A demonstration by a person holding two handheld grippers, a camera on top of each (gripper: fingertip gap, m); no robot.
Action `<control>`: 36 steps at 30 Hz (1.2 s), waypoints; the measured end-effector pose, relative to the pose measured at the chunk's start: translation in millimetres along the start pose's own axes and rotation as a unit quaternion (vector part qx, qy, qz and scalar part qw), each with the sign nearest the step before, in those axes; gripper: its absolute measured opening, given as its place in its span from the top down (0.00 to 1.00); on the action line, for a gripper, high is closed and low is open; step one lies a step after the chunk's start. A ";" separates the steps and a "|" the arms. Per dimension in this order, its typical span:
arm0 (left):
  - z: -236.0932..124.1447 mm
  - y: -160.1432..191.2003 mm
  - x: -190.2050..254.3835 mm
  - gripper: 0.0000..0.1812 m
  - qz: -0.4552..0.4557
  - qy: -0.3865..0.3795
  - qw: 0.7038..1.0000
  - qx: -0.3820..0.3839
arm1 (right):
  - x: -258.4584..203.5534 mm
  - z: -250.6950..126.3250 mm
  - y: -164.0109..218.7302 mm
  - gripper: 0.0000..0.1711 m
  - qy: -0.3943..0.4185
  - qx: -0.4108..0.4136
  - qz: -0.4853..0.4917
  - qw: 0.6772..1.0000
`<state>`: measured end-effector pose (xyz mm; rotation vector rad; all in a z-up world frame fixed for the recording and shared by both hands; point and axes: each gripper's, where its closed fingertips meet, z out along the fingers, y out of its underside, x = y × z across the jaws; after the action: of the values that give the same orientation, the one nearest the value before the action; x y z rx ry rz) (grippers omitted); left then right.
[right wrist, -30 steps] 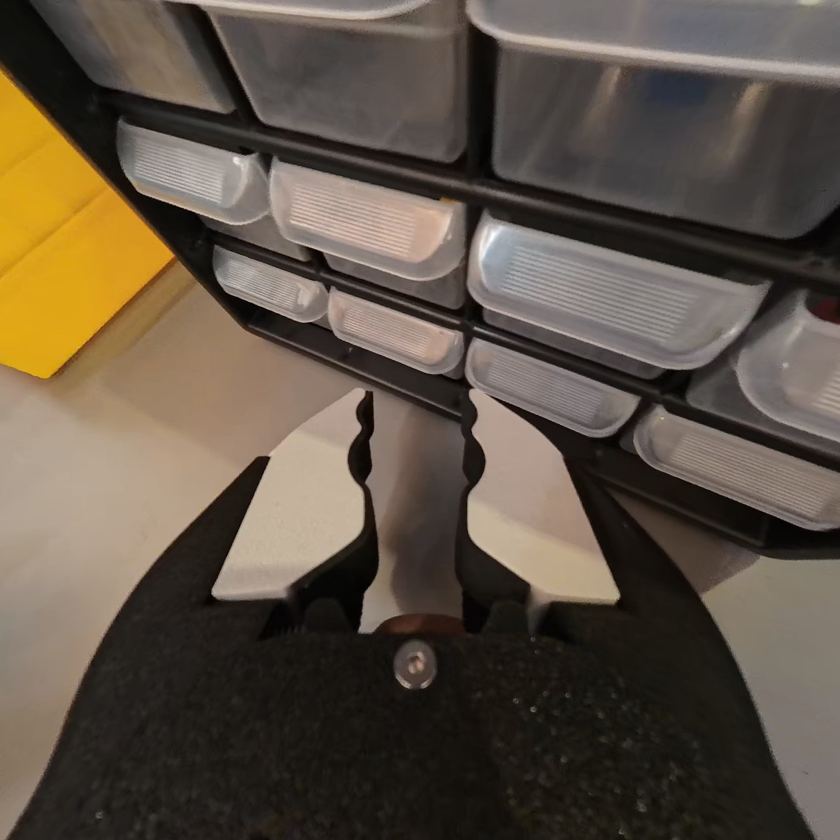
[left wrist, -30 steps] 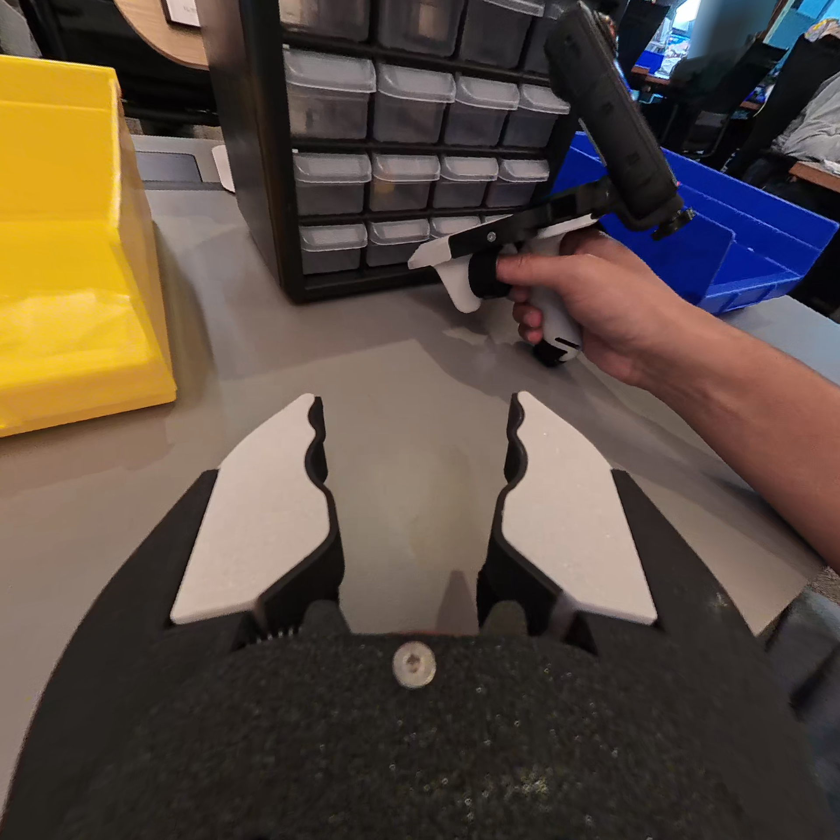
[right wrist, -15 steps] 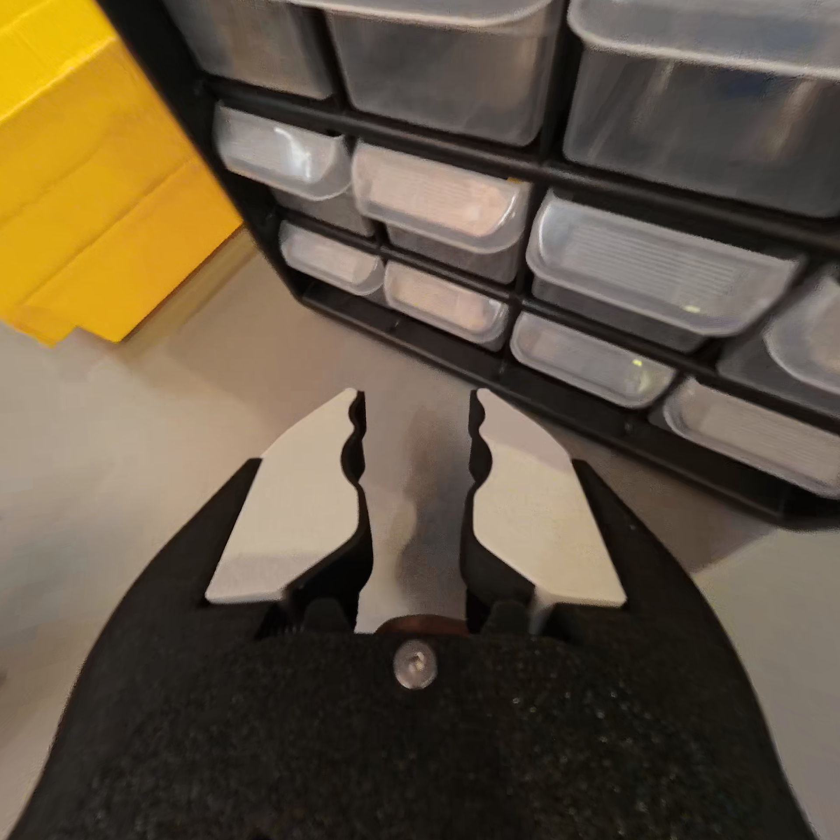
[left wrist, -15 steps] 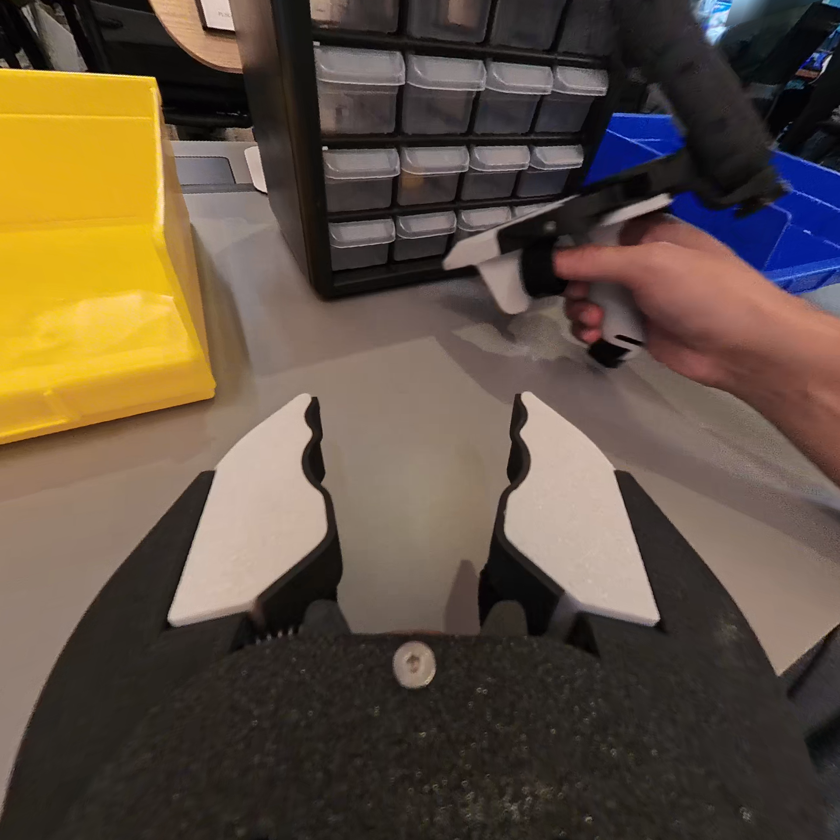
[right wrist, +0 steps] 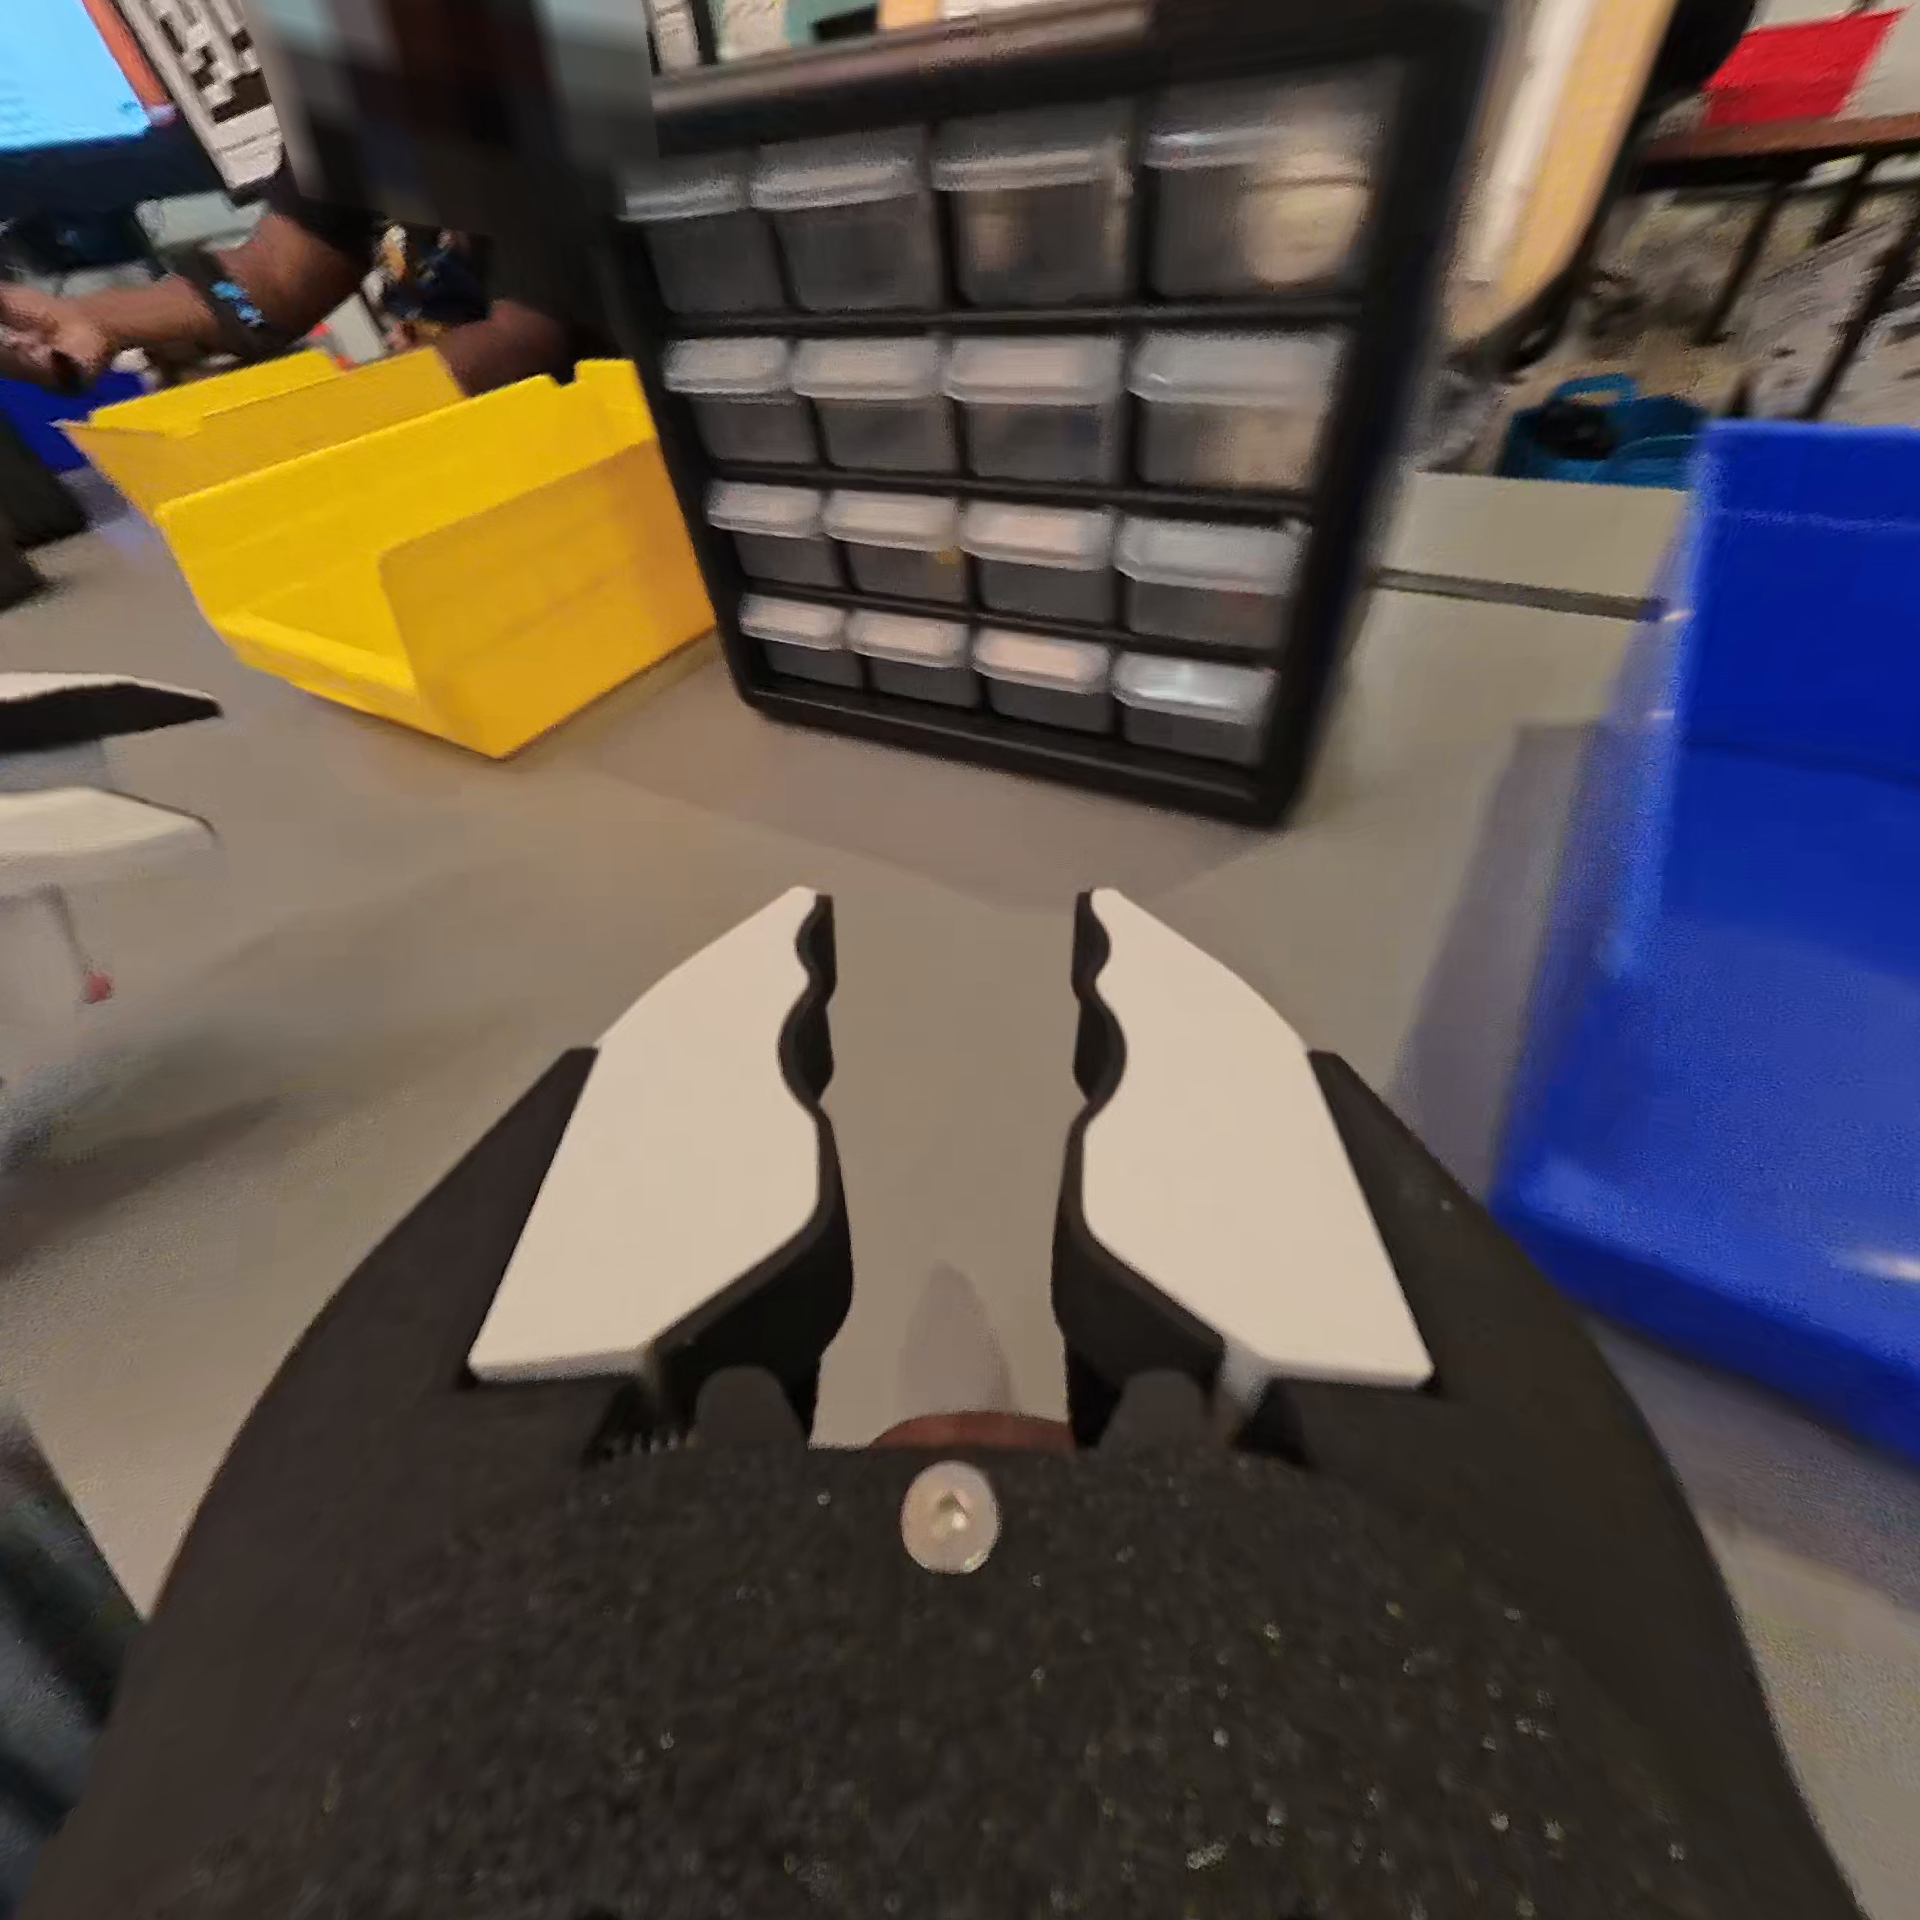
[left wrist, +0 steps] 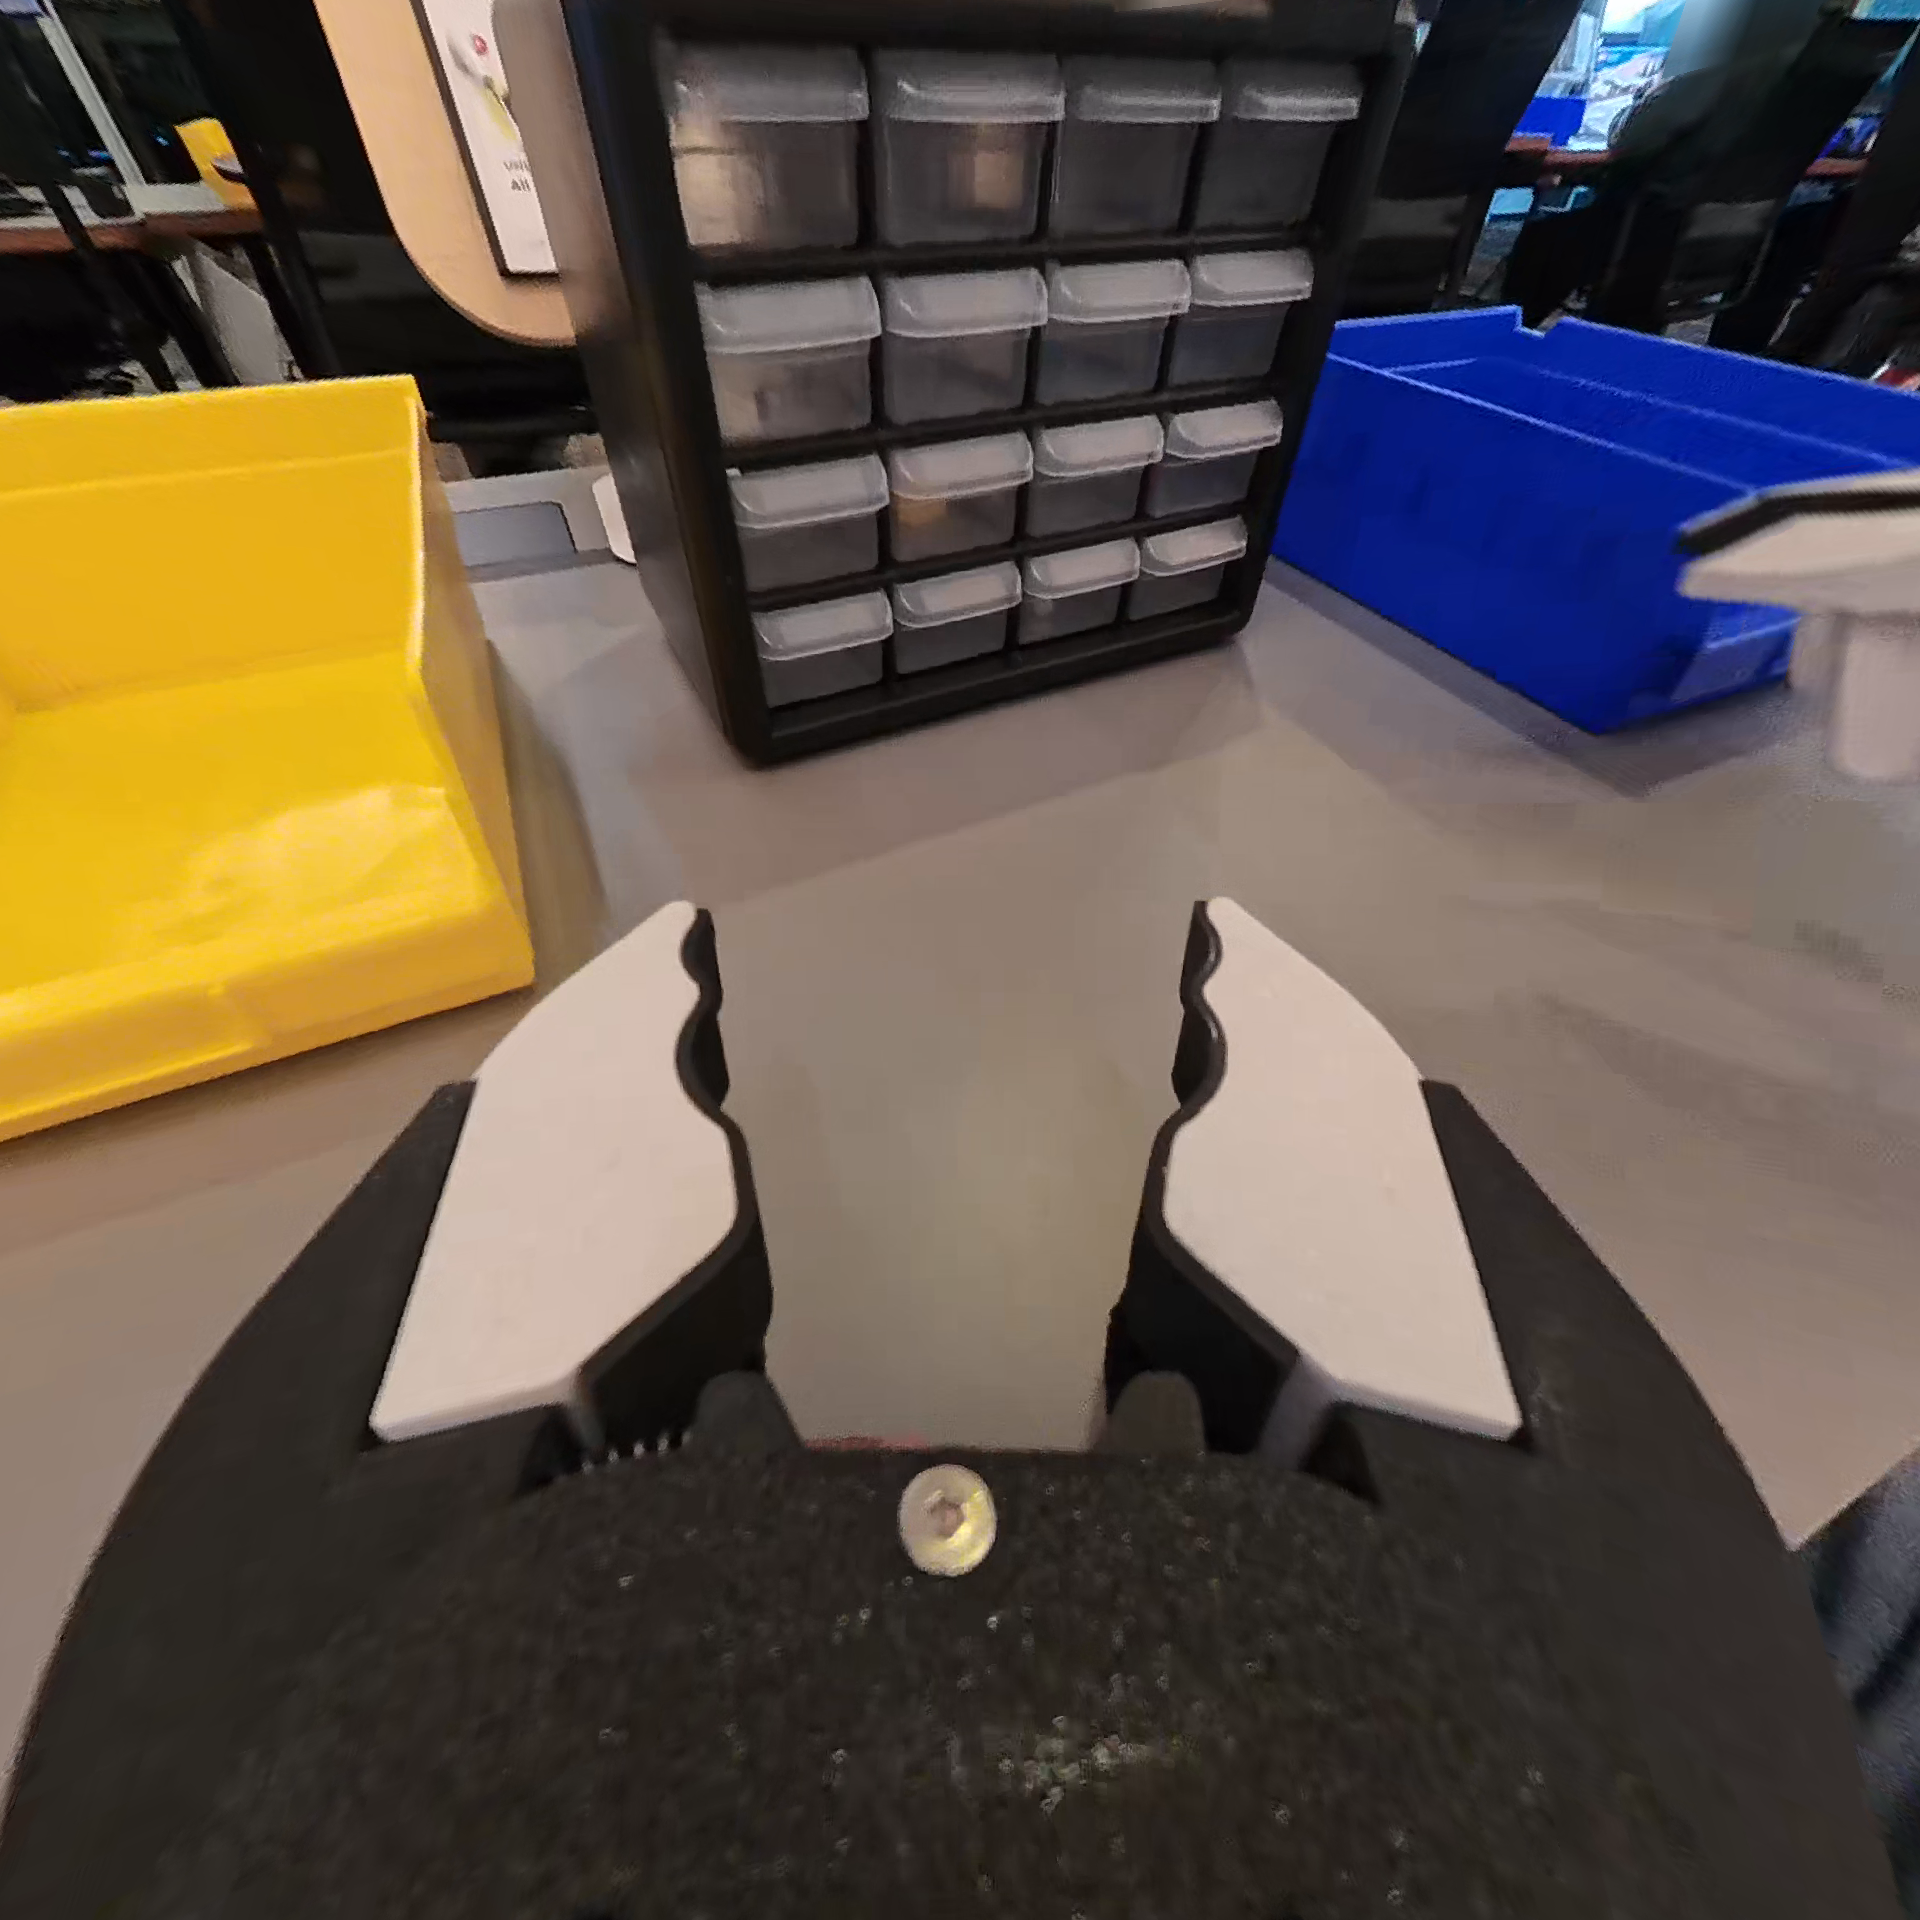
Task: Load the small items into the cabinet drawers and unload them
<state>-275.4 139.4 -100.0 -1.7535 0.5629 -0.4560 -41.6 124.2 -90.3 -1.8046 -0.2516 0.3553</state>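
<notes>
Grey table carries drawer cabinet, yellow bin, blue bin.

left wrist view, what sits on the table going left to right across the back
yellow bin → black drawer cabinet → blue bin → right gripper poking in at the right edge

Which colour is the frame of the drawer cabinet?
Black; the drawer cabinet shows best in the left wrist view.
</notes>
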 end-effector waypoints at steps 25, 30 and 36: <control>9.3 11.1 6.7 0.60 -0.017 0.014 0.999 -0.041 | 42.7 -19.4 17.4 0.75 0.056 0.023 -0.088 0.994; 11.0 12.7 7.0 0.60 -0.017 0.013 0.999 -0.044 | 43.1 -19.4 18.1 0.75 0.053 0.021 -0.081 0.995; 11.9 13.9 8.0 0.60 -0.016 0.014 0.999 -0.047 | 42.4 -18.5 19.2 0.75 0.050 0.019 -0.078 0.996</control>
<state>-263.9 141.2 -116.3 -1.8505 0.5841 -0.4844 4.3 117.5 -109.0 -1.7476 -0.3122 0.1580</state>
